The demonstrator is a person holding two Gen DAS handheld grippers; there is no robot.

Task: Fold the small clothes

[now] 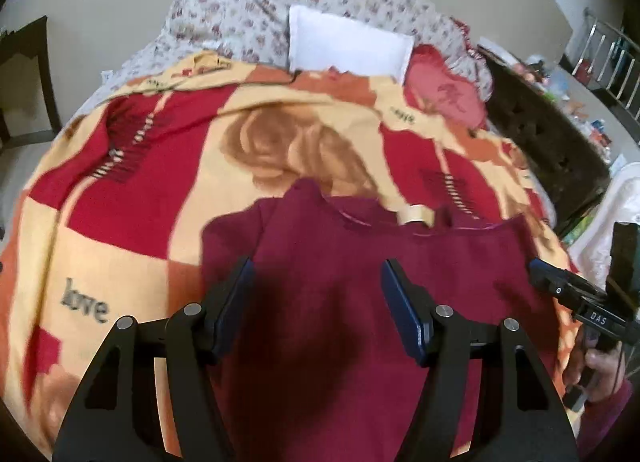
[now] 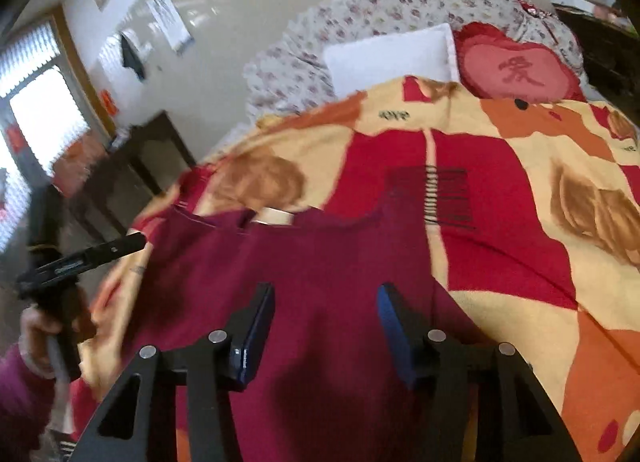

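Note:
A dark maroon garment (image 1: 360, 262) lies spread flat on the bed blanket, its neckline and a pale label pointing away from me. It also shows in the right wrist view (image 2: 312, 262). My left gripper (image 1: 316, 278) is open and empty, hovering above the garment's near middle. My right gripper (image 2: 326, 302) is open and empty above the same garment. The right gripper also shows at the right edge of the left wrist view (image 1: 560, 286), and the left gripper shows at the left of the right wrist view (image 2: 120, 248).
A red, yellow and orange blanket (image 1: 140, 201) covers the bed. A white pillow (image 1: 348, 41), a red heart cushion (image 1: 444, 93) and a floral quilt (image 1: 248, 13) lie at the head. A dark wooden cabinet (image 1: 548, 133) stands to the right, another (image 2: 132, 173) to the left.

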